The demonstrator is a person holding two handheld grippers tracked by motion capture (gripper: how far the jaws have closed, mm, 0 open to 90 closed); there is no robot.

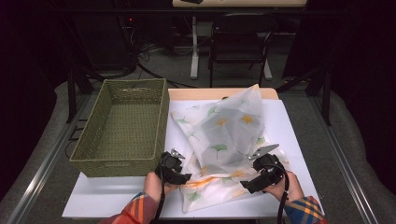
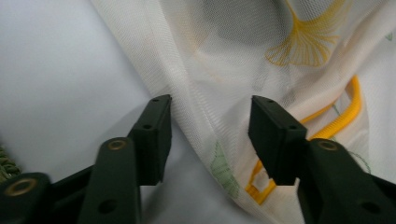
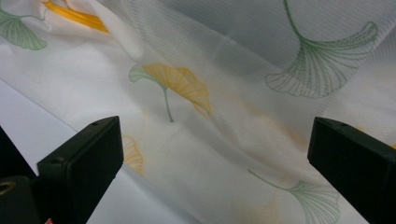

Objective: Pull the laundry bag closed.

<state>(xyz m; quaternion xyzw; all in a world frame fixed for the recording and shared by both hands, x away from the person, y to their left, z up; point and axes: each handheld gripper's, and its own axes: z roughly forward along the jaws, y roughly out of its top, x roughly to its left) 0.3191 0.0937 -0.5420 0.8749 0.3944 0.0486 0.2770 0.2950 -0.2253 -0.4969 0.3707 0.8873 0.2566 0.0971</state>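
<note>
Nearest the table's front edge: left gripper (image 1: 173, 167) and right gripper (image 1: 265, 171), each in a hand with a plaid sleeve (image 1: 140, 207); between them the cloth (image 1: 224, 140), sheer white, printed with green and yellow leaves. Left gripper (image 2: 210, 126): jaws partly closed, a raised fold of cloth (image 2: 196, 93) standing in the gap, pads apart from it; yellow cord (image 2: 341, 116) sewn along the hem just beyond. Right gripper (image 3: 215, 154): jaws wide, cloth (image 3: 224, 93) spread beneath, nothing gripped. Farther off: cloth heaped on the white table (image 1: 289, 135), peak toward the far edge; left of it, touching its edge, a woven basket (image 1: 123, 126).
</note>
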